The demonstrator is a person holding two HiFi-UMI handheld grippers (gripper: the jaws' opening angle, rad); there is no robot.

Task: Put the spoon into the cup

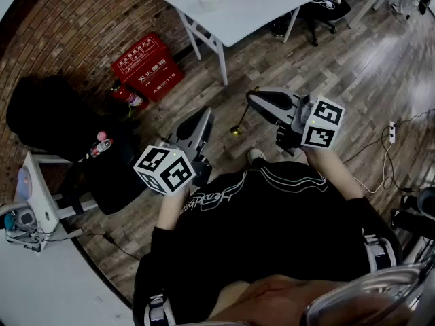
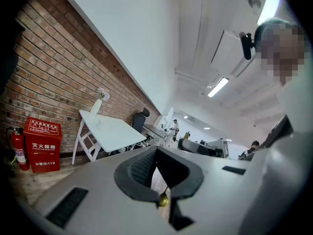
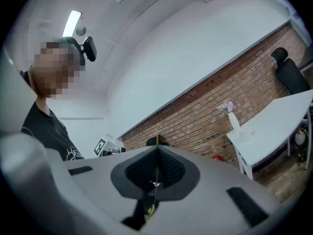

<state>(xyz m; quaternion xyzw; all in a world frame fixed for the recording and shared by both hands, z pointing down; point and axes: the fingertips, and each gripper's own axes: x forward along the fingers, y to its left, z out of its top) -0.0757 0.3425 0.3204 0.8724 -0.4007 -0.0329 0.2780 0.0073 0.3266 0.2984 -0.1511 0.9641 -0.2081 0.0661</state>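
The person should walk the spoon (image 1: 239, 121), pinched in the closed right gripper (image 1: 250, 99), steadily to the cup (image 1: 209, 0) on the distant table (image 1: 265, 9), leaving the slightly parted, empty left gripper (image 1: 204, 116) clear.

You are looking at a red box (image 1: 147, 67) just left of the white table (image 1: 238, 5). It is showing white words 灭火器箱 and the number 119.

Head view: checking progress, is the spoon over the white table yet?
No, the spoon hangs from the right claw above the wooden floor, short of the white table.
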